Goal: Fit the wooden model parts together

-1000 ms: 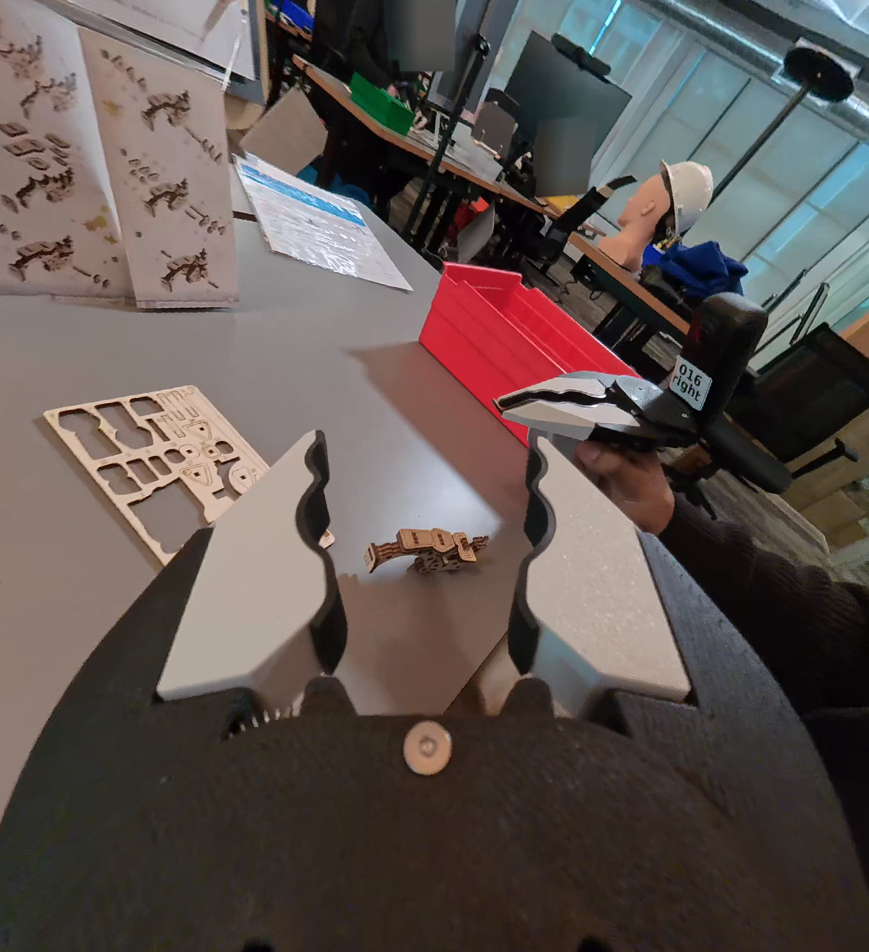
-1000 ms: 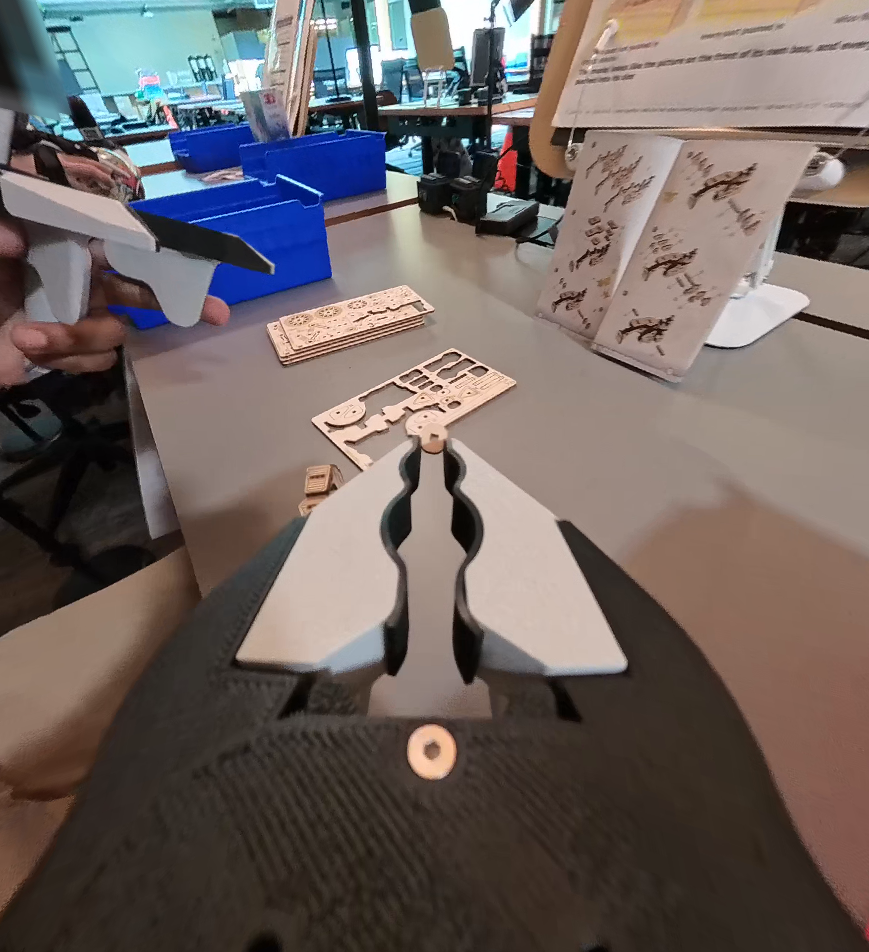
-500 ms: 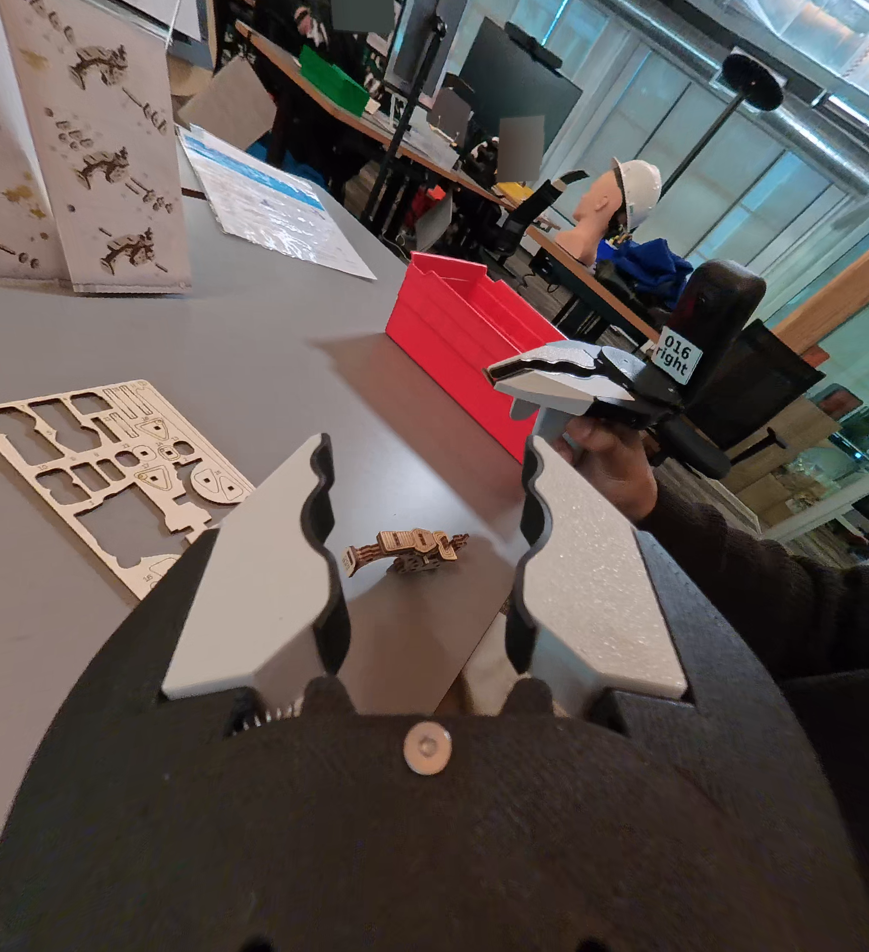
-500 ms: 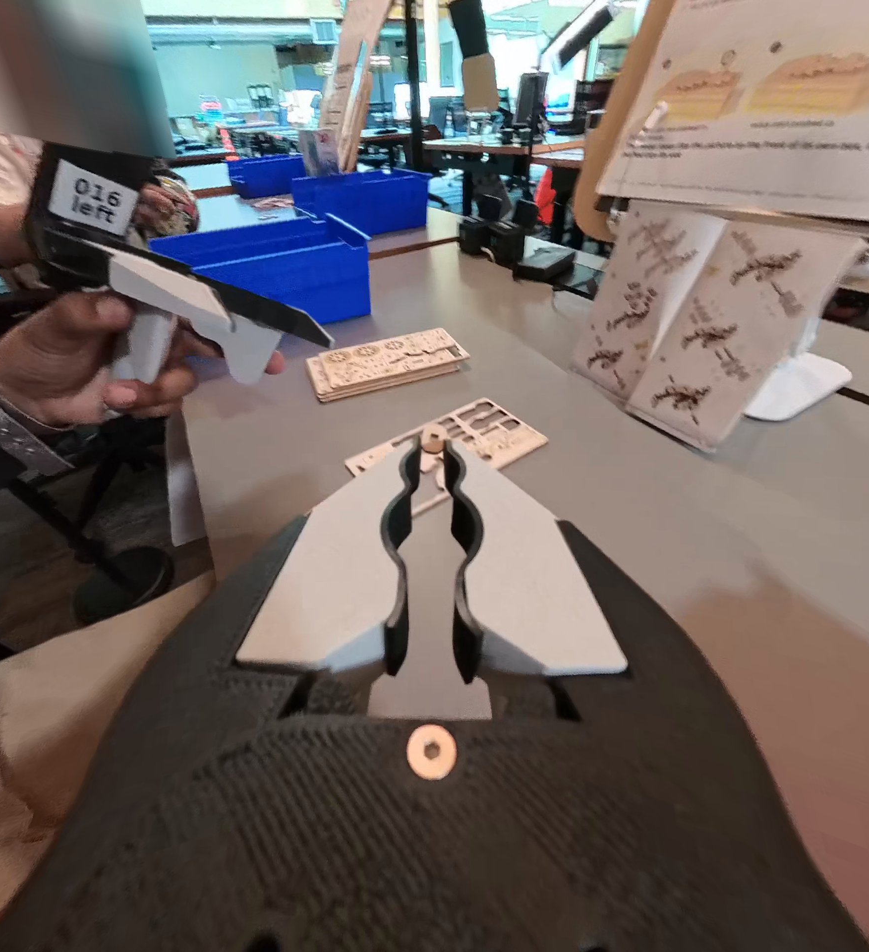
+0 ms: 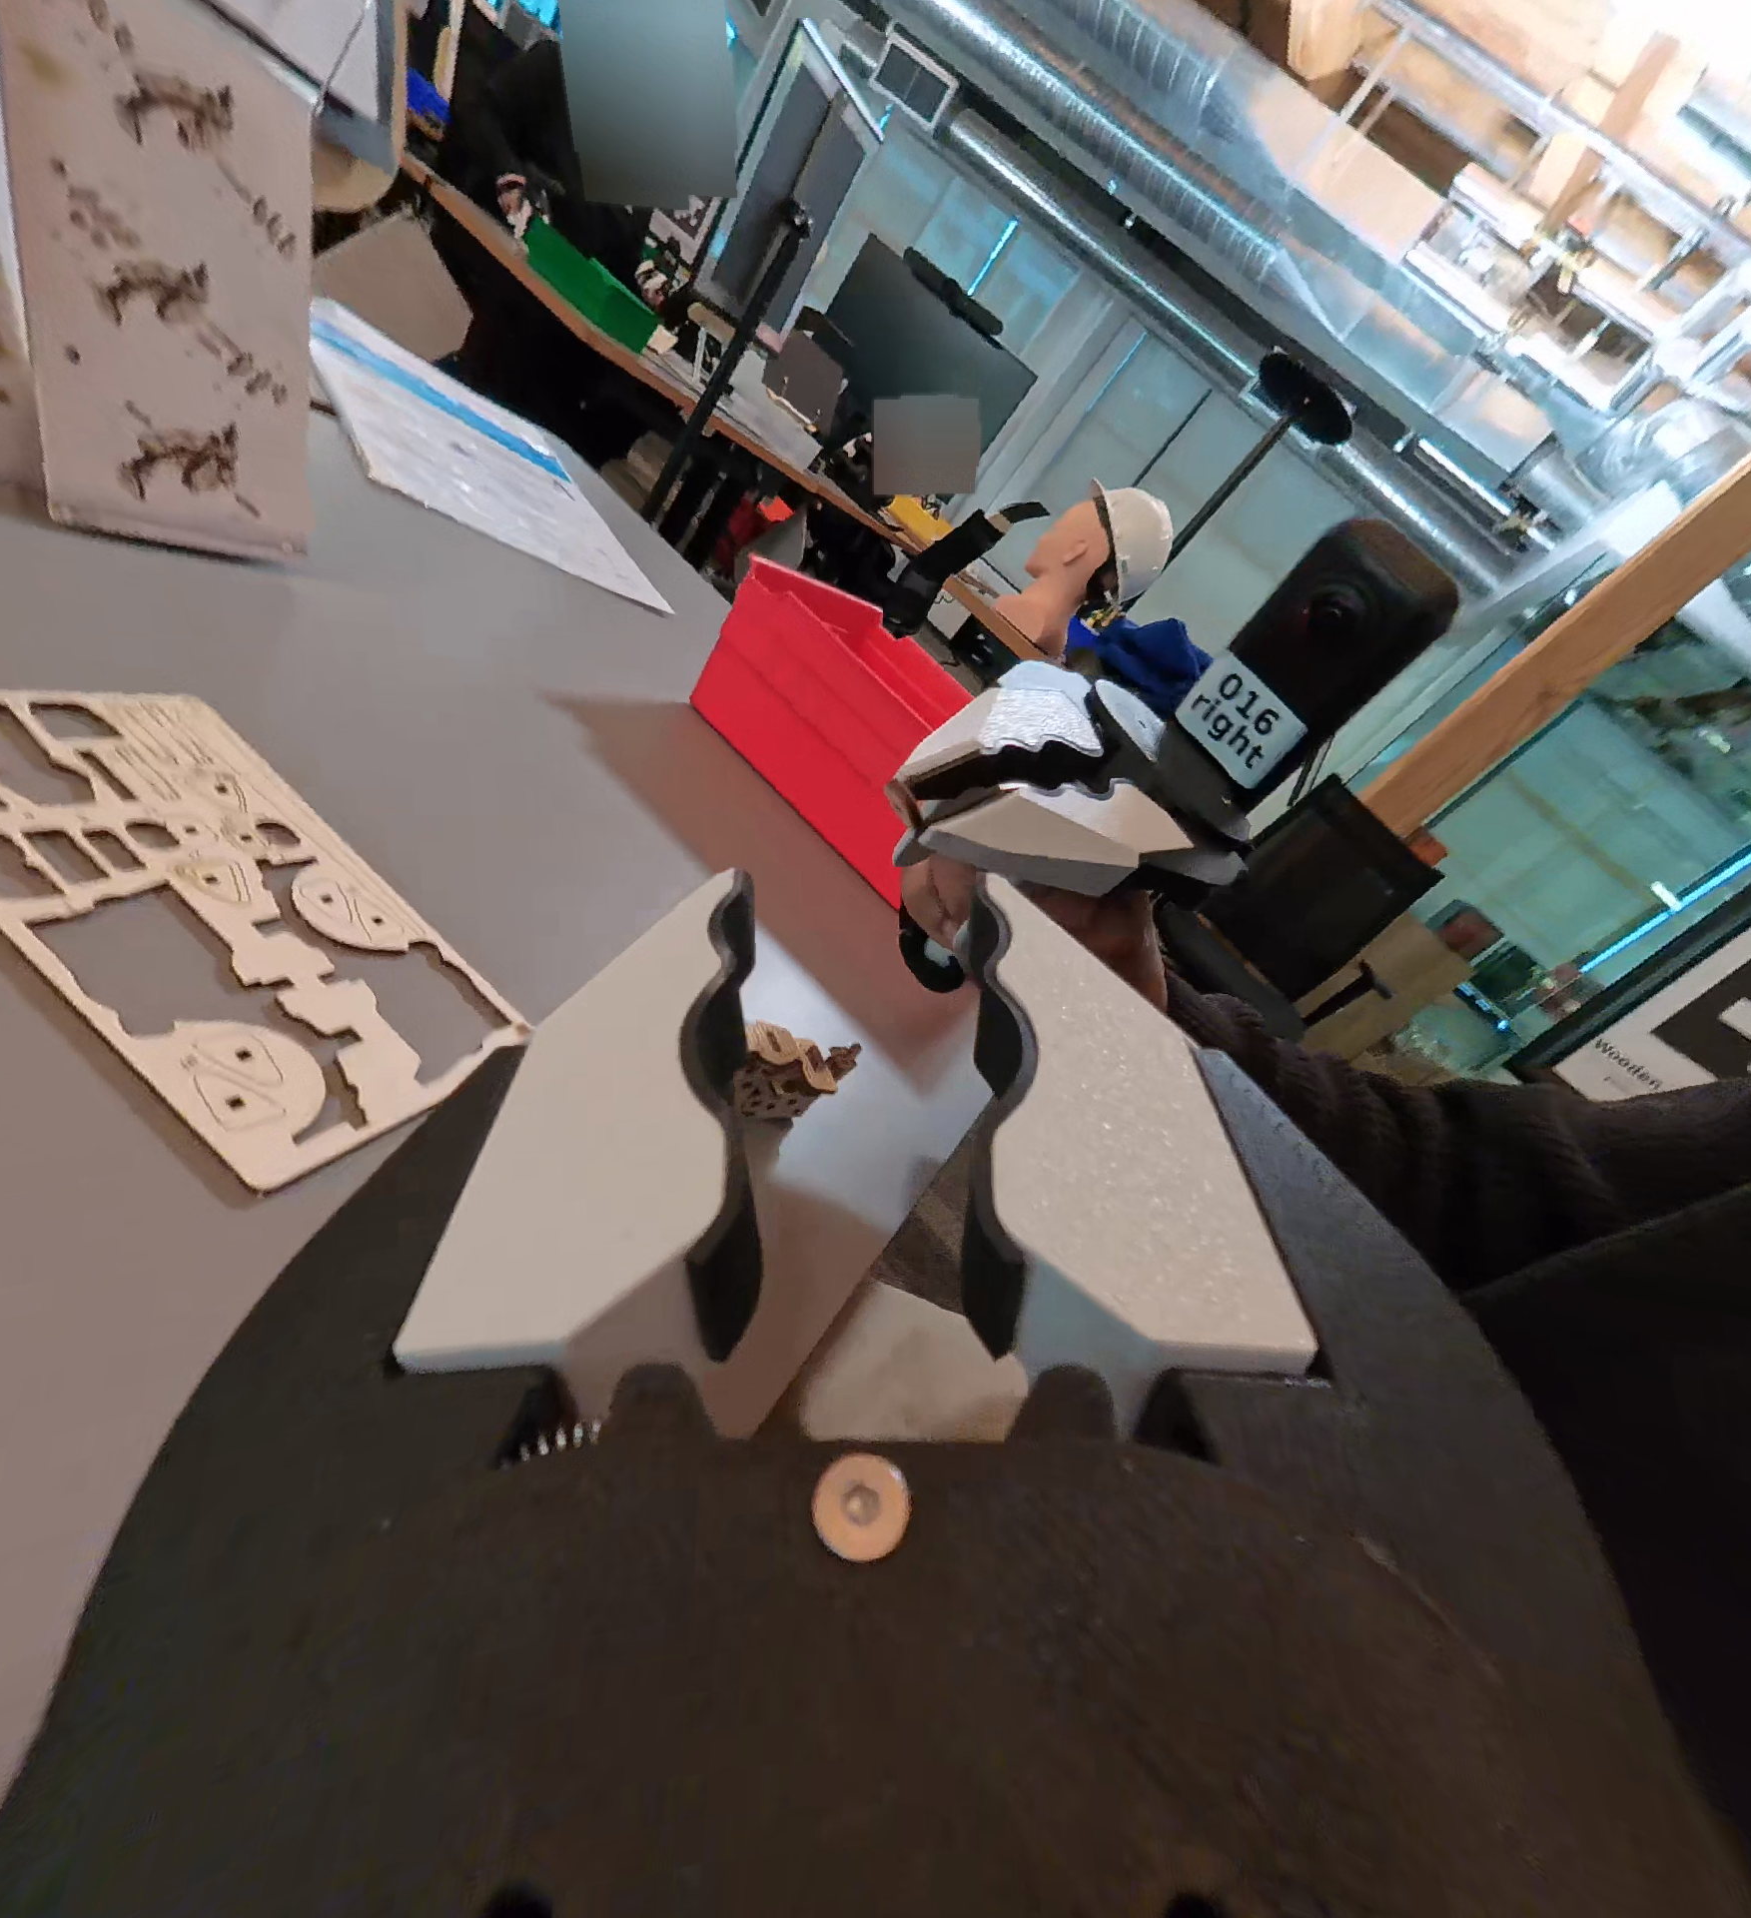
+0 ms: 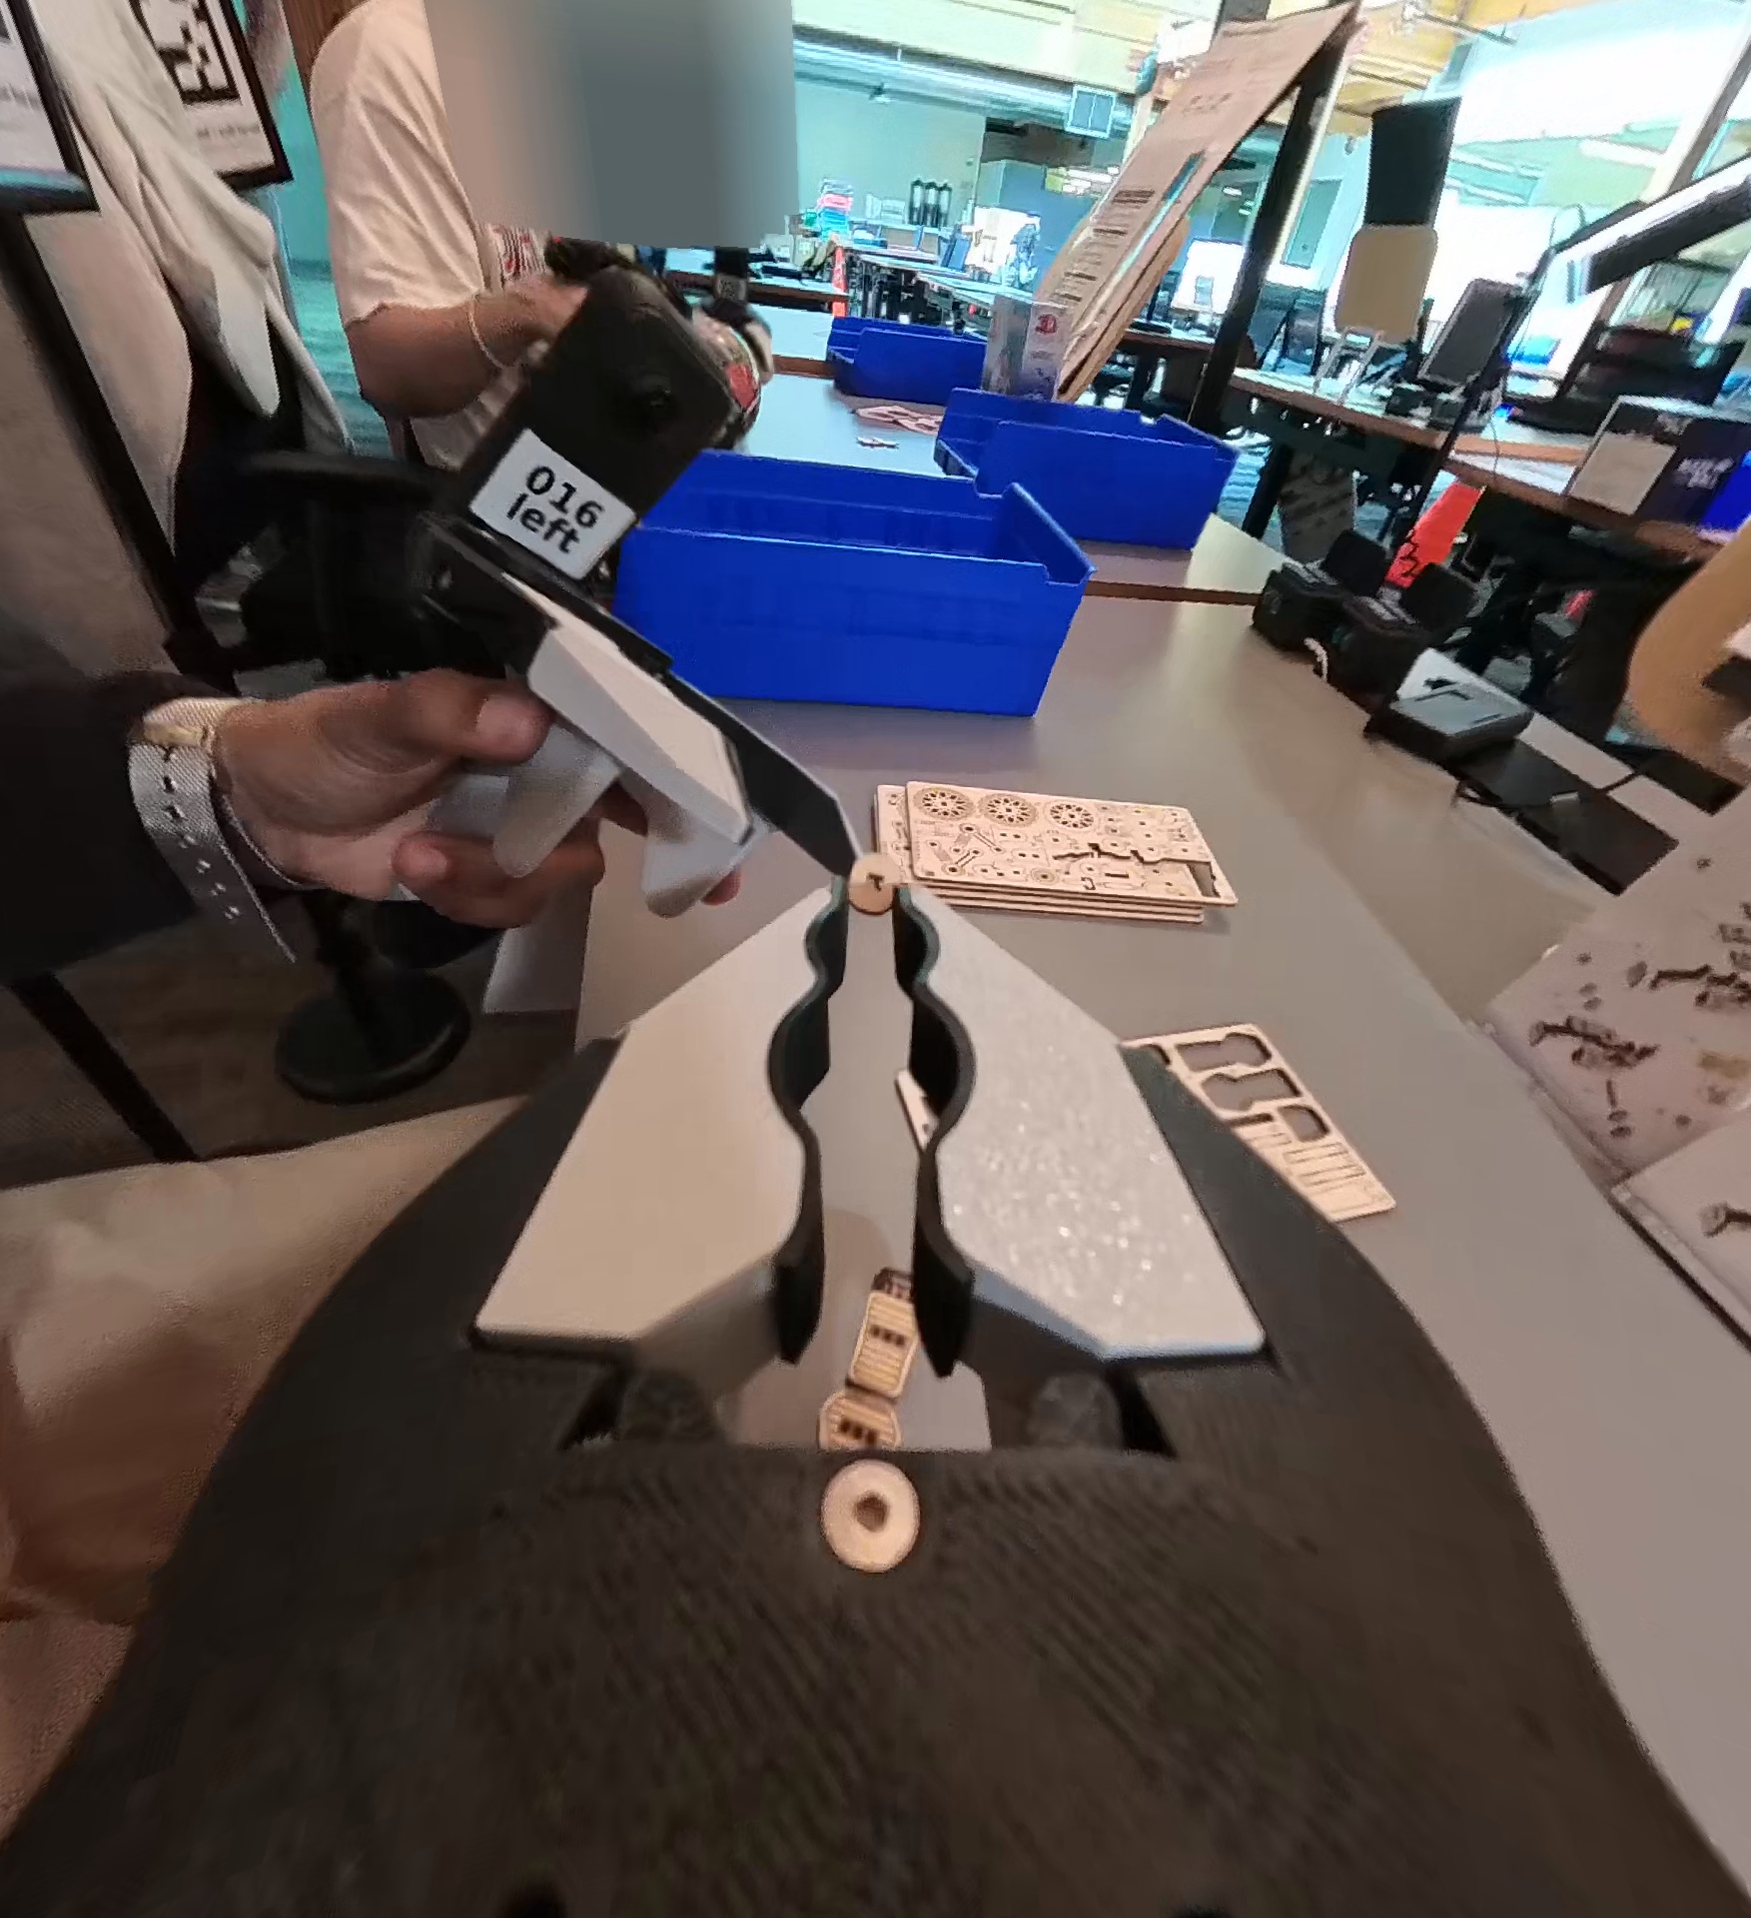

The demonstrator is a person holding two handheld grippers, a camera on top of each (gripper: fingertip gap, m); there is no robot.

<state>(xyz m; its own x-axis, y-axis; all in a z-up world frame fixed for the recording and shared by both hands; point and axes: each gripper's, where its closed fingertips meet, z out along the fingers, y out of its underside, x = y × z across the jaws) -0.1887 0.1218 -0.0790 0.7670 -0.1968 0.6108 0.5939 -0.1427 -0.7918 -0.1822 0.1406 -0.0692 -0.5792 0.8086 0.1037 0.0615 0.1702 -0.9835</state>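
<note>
A small brown wooden model assembly lies on the grey table near the front edge. My left gripper is open and empty, and the assembly sits between its fingers, close to the left one. My right gripper is shut on a small round wooden disc held in the air at its tips. In the left wrist view the right gripper hovers just above and beyond my left fingers. In the right wrist view the left gripper's tip nearly touches the disc, and part of the assembly shows below between my fingers.
A punched-out wooden sheet lies left of the assembly. A stack of uncut wooden sheets lies farther along, before a blue bin. A red bin stands at the far side. Instruction cards stand at the back. The table edge is close. The grippers are tip to tip, or close to it.
The two grippers have come together: the left tip now nearly meets the disc in my right gripper. My left gripper has dropped lower around the assembly. The right stays shut on the disc.
</note>
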